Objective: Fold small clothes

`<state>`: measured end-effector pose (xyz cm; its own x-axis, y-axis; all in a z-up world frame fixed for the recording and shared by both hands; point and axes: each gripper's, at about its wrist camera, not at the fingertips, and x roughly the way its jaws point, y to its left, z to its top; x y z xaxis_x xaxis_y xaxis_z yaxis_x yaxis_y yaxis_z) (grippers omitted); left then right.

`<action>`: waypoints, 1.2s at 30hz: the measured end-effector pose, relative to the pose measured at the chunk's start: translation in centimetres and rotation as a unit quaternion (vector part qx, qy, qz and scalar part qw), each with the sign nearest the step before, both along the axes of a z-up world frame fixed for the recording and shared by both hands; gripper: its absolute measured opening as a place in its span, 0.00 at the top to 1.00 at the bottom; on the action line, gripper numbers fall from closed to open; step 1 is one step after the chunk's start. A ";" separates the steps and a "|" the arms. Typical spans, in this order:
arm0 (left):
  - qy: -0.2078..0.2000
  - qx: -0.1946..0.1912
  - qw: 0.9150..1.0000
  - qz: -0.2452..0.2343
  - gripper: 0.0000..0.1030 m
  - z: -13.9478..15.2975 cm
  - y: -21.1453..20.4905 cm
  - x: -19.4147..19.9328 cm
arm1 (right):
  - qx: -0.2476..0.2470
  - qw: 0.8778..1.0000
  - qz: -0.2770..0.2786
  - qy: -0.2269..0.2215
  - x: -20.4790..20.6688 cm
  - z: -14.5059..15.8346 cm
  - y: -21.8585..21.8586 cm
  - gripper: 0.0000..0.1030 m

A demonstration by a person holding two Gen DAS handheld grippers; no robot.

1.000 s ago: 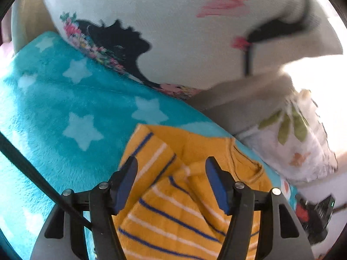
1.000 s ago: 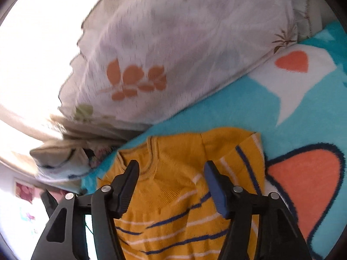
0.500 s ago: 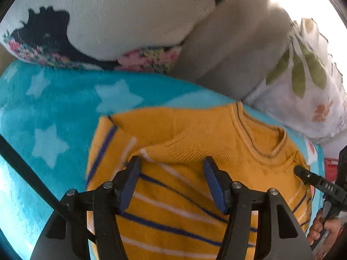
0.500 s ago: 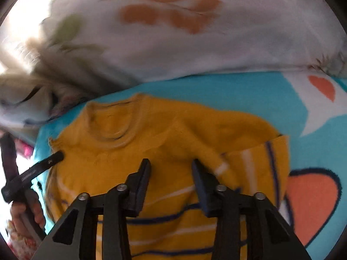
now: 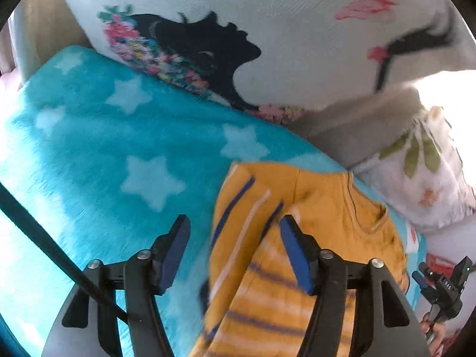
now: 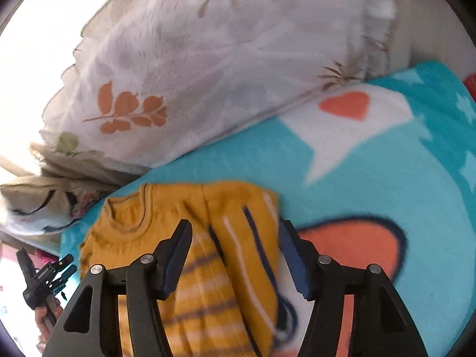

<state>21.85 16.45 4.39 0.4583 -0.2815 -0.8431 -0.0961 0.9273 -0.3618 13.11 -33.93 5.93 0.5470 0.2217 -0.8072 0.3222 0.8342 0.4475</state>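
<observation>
Left tool (image 5: 235, 253): jaws spread wide, nothing between the pads. It hangs over the left edge of the sweater (image 5: 300, 238); its left finger is over bare blanket (image 5: 119, 154), its right finger over the knit.

Right tool (image 6: 235, 255): jaws equally wide, holding nothing. A folded-in sleeve (image 6: 247, 238) shows in the gap between the fingers, lower centre of the right view.

Sweater: mustard yellow, navy and white stripes, lying flat on the turquoise blanket, neckline toward the upper part of both frames. In the left view it fills the lower right; in the right view, the lower centre-left. Both side sleeves lie turned in over the body.

Blanket: white stars in the left view; a white speech bubble with a red heart (image 6: 345, 107) and an orange shape at right in the right view.

Behind the sweater: a white pillow (image 5: 267, 29) with a black silhouette print, upper left view; a leaf-print cloth (image 6: 208, 74), upper right view.

Motion blur in both frames.
</observation>
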 end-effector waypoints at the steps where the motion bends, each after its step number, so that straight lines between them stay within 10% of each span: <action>1: 0.002 -0.001 1.000 -0.006 0.37 -0.1 0.1 -0.8 | 0.007 1.000 0.008 0.000 -1.5 0.0 -0.1 0.36; 12: 0.046 0.000 0.996 -0.082 0.29 -4.5 -4.2 -7.7 | 0.062 0.995 0.070 0.025 -10.1 -3.9 4.1 0.32; 13: 0.042 0.042 0.994 -0.090 0.50 -4.2 -5.1 -8.0 | 0.072 0.994 0.077 0.030 -9.9 -4.7 4.6 0.37; 14: 0.050 0.068 0.992 -0.096 0.80 -4.1 -5.6 -8.1 | 0.085 0.992 0.083 0.035 -9.6 -5.2 5.0 0.65; 17: 0.060 0.049 0.995 -0.065 0.94 -2.7 -4.0 -9.1 | 0.105 0.992 0.059 0.035 -9.9 -5.2 3.8 0.84; 25: 0.056 0.034 0.998 -0.007 0.89 -1.8 -1.4 -12.0 | 0.066 0.997 0.017 0.039 -12.2 -4.2 0.7 0.79; 32: 0.012 0.050 0.997 0.064 0.52 2.3 0.8 -17.0 | 0.032 0.999 0.023 0.007 -13.4 -1.7 1.2 0.61; 36: -0.013 0.079 0.993 0.086 0.48 4.2 1.0 -20.7 | 0.009 0.999 0.046 0.000 -14.3 -1.4 2.2 0.61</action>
